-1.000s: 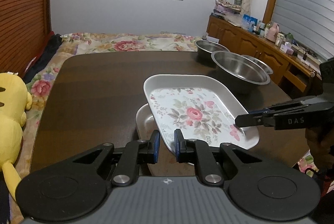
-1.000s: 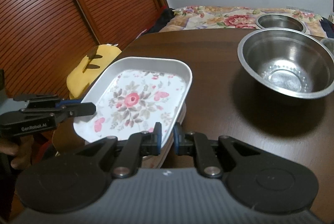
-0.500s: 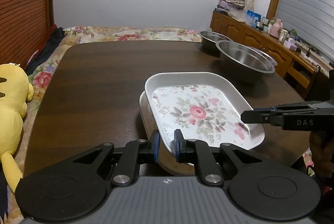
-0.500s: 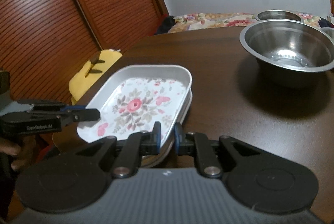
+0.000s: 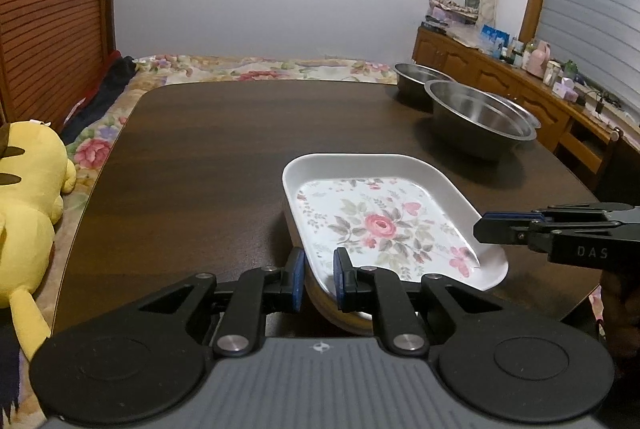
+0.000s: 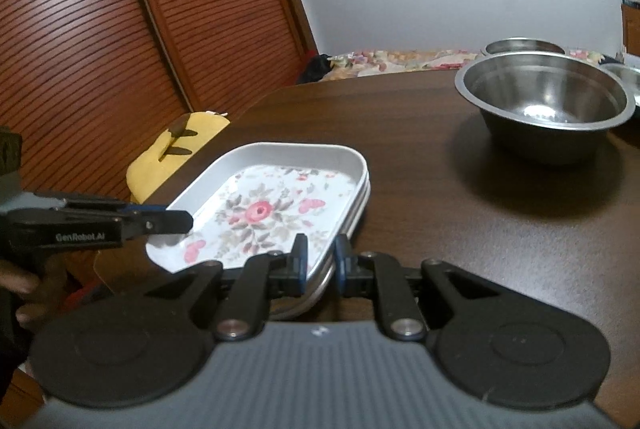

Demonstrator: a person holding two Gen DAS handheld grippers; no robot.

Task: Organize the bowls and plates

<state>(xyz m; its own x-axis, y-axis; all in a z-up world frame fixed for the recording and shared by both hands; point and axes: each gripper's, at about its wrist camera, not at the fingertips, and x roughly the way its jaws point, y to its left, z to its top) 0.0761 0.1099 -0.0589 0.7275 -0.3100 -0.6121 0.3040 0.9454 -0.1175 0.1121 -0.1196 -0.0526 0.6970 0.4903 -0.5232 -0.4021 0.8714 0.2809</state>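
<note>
Lowered since a second ago, the floral tray (image 5: 384, 225) now sits nested on the stack of plates (image 6: 320, 289) at the near edge of the dark wooden table (image 5: 208, 165). Left gripper (image 5: 316, 279) is clamped on the tray's near rim, and right gripper (image 6: 320, 265) is clenched on the opposite rim. Off to the side, a large steel bowl (image 6: 544, 105) stands well apart from the tray, two smaller steel bowls (image 5: 420, 79) behind it. Yellow plush toy (image 5: 24, 197) lies on the floral bed (image 5: 260, 67) beside the table; a slatted wooden door (image 6: 120, 29) stands behind.
</note>
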